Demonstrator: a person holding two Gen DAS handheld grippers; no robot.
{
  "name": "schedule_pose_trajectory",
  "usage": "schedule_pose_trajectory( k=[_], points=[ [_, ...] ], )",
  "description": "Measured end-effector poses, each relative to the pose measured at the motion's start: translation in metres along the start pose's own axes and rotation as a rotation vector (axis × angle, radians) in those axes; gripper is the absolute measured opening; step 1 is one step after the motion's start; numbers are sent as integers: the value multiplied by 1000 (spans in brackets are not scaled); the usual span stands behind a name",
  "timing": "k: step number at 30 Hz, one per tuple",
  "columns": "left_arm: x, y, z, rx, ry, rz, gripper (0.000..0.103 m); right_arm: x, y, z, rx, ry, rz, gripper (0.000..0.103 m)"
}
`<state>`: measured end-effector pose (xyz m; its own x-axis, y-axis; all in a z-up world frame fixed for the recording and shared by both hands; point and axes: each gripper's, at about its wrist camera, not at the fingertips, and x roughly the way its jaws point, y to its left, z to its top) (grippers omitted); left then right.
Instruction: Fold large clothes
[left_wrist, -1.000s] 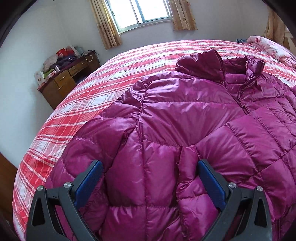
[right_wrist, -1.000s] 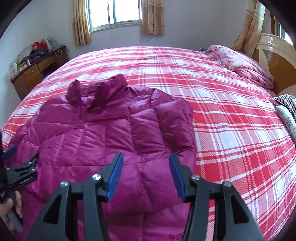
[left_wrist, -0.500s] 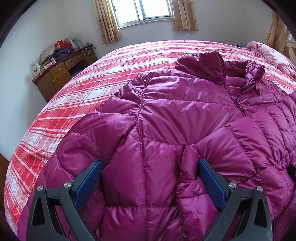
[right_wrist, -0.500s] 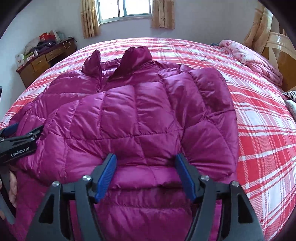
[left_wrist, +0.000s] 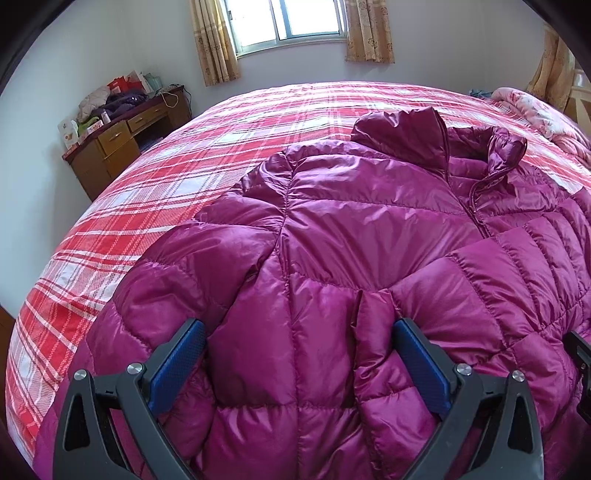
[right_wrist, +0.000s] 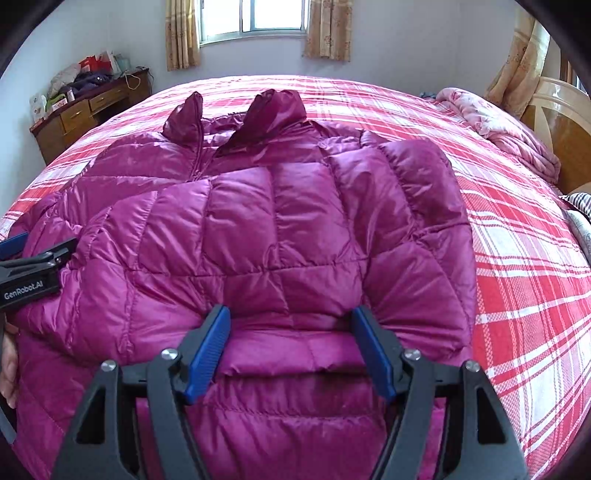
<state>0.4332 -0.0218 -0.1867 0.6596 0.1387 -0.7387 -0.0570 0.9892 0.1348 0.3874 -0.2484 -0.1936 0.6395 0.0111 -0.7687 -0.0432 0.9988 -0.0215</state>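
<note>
Bulging between spread fingers (right_wrist: 210, 347): jacket (right_wrist: 280, 236)

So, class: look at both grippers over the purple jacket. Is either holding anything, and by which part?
Nothing is held. The left gripper and right gripper both stand open astride puffy folds of the jacket, pads not clamped.

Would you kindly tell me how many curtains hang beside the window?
2: one curtain left of the window, another curtain on its right.
</note>
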Motion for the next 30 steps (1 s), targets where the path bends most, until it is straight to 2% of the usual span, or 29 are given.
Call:
schedule_pose_trajectory(
  k=[3, 8, 11, 16, 18, 20, 23, 26, 28, 29, 30],
  points=[
    [-13, 4, -5, 20, -16, 7, 102, 0, -1, 1, 0, -1, 0, 72],
    [-55, 31, -20, 79, -84, 83, 102, -1, -3, 1, 6, -5, 9, 72],
    [-77, 75, -37, 49, -108, 127, 102, -1, -2, 1, 8, -6, 9, 72],
    [-90, 163, -78, -31, -45, 233, 102, -1, -2, 1, 8, -8, 10, 73],
    [-97, 194, -97, -80, -19, 251, 102, -1, -2, 1, 7, -9, 10, 73],
    [-102, 216, -117, -119, 16, 241, 102, -2, -1, 1, 5, -10, 8, 73],
    [-110, 230, -142, -176, 53, 173, 102, -3, -1, 0, 2, -12, 4, 73],
    [-115, 227, -158, -209, 62, 99, 102, -3, 0, 0, -1, -15, -3, 74],
    [-112, 218, -164, -198, 67, 77, 101, -4, 0, 0, -1, -16, -5, 74],
    [-109, 215, -164, -194, 68, 74, 95, -4, -1, 0, 1, -17, -6, 74],
    [-107, 212, -164, -191, 68, 54, 72, -5, -1, -1, 2, -18, -8, 75]
  ],
)
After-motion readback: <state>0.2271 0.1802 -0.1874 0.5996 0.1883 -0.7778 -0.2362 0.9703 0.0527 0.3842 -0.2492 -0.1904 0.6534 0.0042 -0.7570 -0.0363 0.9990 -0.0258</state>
